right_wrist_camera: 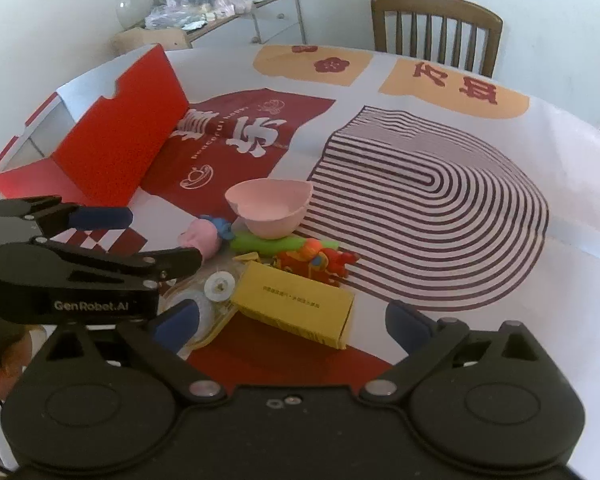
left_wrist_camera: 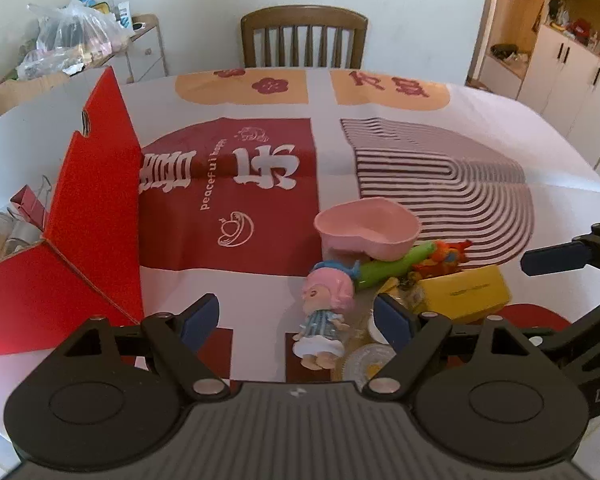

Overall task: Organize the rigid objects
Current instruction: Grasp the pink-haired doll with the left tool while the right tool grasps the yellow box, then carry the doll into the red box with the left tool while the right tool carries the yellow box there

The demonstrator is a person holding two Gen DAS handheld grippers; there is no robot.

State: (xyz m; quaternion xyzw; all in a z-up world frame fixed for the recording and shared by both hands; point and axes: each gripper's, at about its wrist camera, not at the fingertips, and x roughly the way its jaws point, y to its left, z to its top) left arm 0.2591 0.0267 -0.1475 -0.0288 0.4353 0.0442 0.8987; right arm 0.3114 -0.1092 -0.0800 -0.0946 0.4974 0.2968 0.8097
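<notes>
Left wrist view: angled down over the surface (left_wrist_camera: 420, 140), close above the doll (left_wrist_camera: 326, 312), facing the chair (left_wrist_camera: 304, 36). Right wrist view: same downward tilt, beside it, close over the yellow box (right_wrist_camera: 296, 304). Both share the toy pile, red carton (right_wrist_camera: 120, 140), chair.

**Both grippers spread wide, tilted down toward the table**

The left gripper (left_wrist_camera: 296, 318) points steeply downward, its blue-padded fingers (left_wrist_camera: 198, 316) standing far apart with nothing pressed between them. In the right wrist view the left gripper (right_wrist_camera: 100, 236) shows side-on at the left edge, one black finger above the other, both aimed at the table's middle. The right gripper (right_wrist_camera: 294, 322) is angled down likewise, its jaws spread and its pads (right_wrist_camera: 406, 326) touching nothing. Part of a hand (right_wrist_camera: 10, 354) shows beneath the left gripper's body.
</notes>
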